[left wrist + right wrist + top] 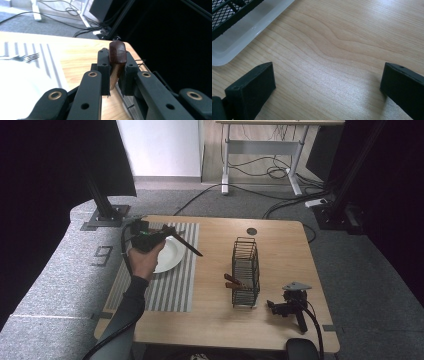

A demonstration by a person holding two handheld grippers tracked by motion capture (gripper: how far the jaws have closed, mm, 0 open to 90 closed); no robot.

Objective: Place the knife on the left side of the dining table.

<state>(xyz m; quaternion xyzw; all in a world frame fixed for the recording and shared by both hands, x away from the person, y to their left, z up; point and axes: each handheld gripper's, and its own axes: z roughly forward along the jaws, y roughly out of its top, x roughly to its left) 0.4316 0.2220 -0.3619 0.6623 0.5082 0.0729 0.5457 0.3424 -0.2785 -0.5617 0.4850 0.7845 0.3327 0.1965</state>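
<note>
The left gripper (162,234) is held in the person's left hand (145,257) over the plate (170,257), at about 9 o'clock from the table centre. Its jaws are clamped on the brown wooden handle of a knife (187,245). In the left gripper view the handle (117,56) stands upright between the two black jaws, with both pads pressing its sides. In the high view the dark blade runs out from the gripper toward 4 o'clock and ends above the striped placemat (175,285), near the mat's right edge.

The plate is white and round and lies on the upper part of the placemat. A fork (26,57) lies on the placemat beside the plate, at the left edge of the left gripper view.

A black wire basket (246,270) stands upright near the table centre, well apart from the knife, at about 3 o'clock from the plate. Brown handles (234,281) protrude from its left side low down. The basket sits in a clear plastic tray (249,32), whose corner lies at 10 o'clock in the right gripper view.

The right gripper (287,307) rests on the wooden table (280,245) at about 5 o'clock from the basket, just beside it, with no hand on it. Its jaws stand wide apart with only bare table between them.
</note>
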